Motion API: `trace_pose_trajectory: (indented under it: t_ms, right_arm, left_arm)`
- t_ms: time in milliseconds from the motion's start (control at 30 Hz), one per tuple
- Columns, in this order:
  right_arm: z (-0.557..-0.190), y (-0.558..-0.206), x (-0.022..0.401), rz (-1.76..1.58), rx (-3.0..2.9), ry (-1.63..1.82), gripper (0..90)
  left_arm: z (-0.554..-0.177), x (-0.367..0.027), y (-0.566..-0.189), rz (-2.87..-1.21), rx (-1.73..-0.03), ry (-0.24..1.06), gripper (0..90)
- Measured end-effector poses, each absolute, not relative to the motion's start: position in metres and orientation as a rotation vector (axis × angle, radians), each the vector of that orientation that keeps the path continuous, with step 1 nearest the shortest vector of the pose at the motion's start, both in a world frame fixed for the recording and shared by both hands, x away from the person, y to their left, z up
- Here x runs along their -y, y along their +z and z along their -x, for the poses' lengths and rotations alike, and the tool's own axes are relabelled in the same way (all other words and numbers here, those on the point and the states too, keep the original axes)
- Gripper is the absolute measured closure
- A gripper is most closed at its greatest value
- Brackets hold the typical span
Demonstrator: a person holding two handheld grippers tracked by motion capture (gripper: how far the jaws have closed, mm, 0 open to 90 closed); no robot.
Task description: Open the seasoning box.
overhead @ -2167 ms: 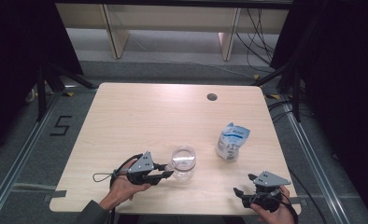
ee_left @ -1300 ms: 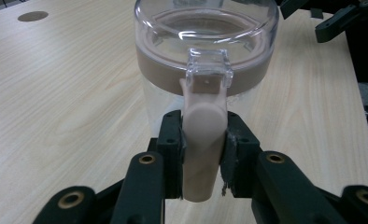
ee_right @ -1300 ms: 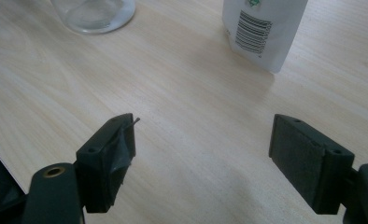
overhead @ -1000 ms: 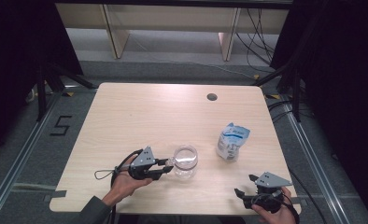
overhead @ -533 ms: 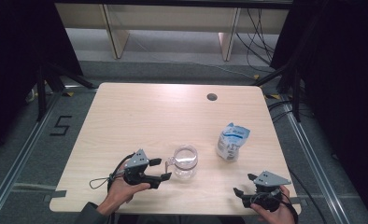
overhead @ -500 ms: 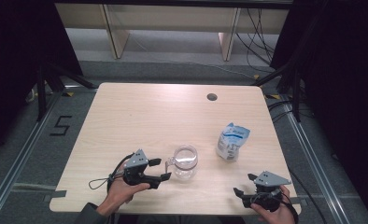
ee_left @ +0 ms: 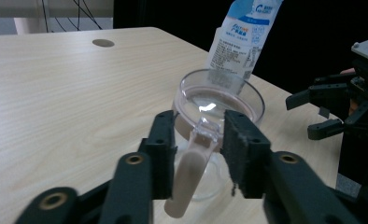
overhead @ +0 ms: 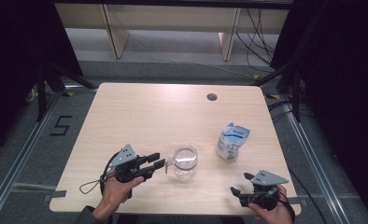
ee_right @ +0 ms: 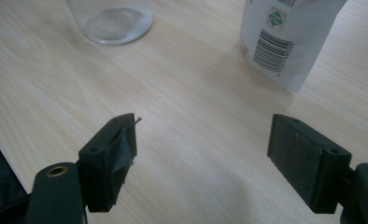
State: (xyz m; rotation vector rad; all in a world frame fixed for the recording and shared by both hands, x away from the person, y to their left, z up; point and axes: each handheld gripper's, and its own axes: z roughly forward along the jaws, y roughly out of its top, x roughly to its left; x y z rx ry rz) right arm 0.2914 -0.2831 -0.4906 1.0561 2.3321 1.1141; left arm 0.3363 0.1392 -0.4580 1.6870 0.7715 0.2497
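A clear glass mug point(overhead: 184, 161) stands near the table's front, its handle pointing left. My left gripper point(overhead: 158, 161) reaches in from the left. In the left gripper view its jaws have just been closing, and they now pinch the mug's handle point(ee_left: 201, 140) between the pads of the left gripper point(ee_left: 200, 123). A white and blue pouch point(overhead: 232, 140) stands upright to the right of the mug point(ee_left: 219, 98). My right gripper point(overhead: 239, 183) rests near the front right edge, jaws wide apart with bare wood between them point(ee_right: 203, 140).
The light wooden table point(overhead: 163, 116) has a round cable hole point(overhead: 212, 97) at the back right. The pouch point(ee_right: 289, 42) and the mug's base point(ee_right: 116, 21) lie ahead of the right gripper. Beyond the table are a grey floor and shelf legs.
Half a second ago the left gripper had drawn back to the left with its jaws spread. It has come back to the mug's handle and closed on it. The right gripper stayed put.
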Motion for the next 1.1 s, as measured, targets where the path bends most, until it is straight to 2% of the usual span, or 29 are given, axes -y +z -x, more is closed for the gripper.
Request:
trace_pose_trajectory:
  t_ms: [67,333,733,1100]
  right_arm:
    - [-0.291,-0.490,0.281,-1.064,-2.340,1.120,26.1]
    - [-0.300,-0.490,0.274,-1.007,-2.340,1.135,29.2]
    - [-0.305,-0.488,0.266,-0.970,-2.350,1.162,32.7]
    - [-0.307,-0.486,0.257,-0.905,-2.348,1.205,42.3]
  left_arm:
    - [-0.336,-0.137,-0.455,-1.688,-0.772,0.274,76.7]
    - [-0.338,-0.122,-0.452,-1.725,-0.768,0.307,88.6]
    - [-0.343,-0.115,-0.455,-1.748,-0.759,0.302,89.2]
    - [-0.345,-0.110,-0.457,-1.769,-0.747,0.309,89.2]
